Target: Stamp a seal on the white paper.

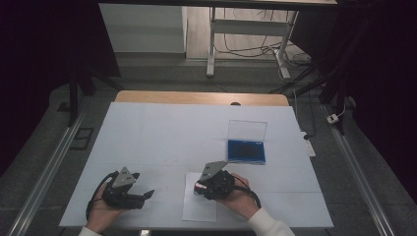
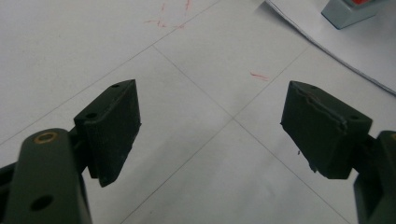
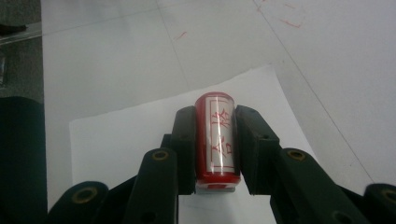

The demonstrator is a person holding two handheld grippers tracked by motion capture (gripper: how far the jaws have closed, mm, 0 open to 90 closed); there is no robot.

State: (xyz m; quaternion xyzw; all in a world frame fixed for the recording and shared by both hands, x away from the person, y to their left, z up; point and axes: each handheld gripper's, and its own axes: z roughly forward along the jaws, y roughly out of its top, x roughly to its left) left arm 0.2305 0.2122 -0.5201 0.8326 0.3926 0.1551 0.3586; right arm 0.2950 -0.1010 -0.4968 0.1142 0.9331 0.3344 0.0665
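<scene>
A red stamp point(image 3: 217, 140) with a white label and red characters sits clamped between the two black jaws of my right gripper point(image 3: 215, 123), above a white sheet of paper point(image 3: 121, 135). From above, the right gripper point(image 1: 200, 186) hovers over the paper point(image 1: 199, 209) near the table's front edge, the stamp point(image 1: 198, 187) poking out to the left. My left gripper point(image 1: 147, 194) rests at the front left with its jaws wide apart and only the table between them point(image 2: 210, 116). The stamp's grey end point(image 2: 348, 11) shows far off in the left gripper view.
A blue ink pad case point(image 1: 246, 150) with its clear lid standing up lies at the right of the white table cover point(image 1: 162, 132). Faint red marks point(image 2: 258, 75) dot the cover. Beyond the table stand a white desk frame point(image 1: 246, 29) and cables on the floor.
</scene>
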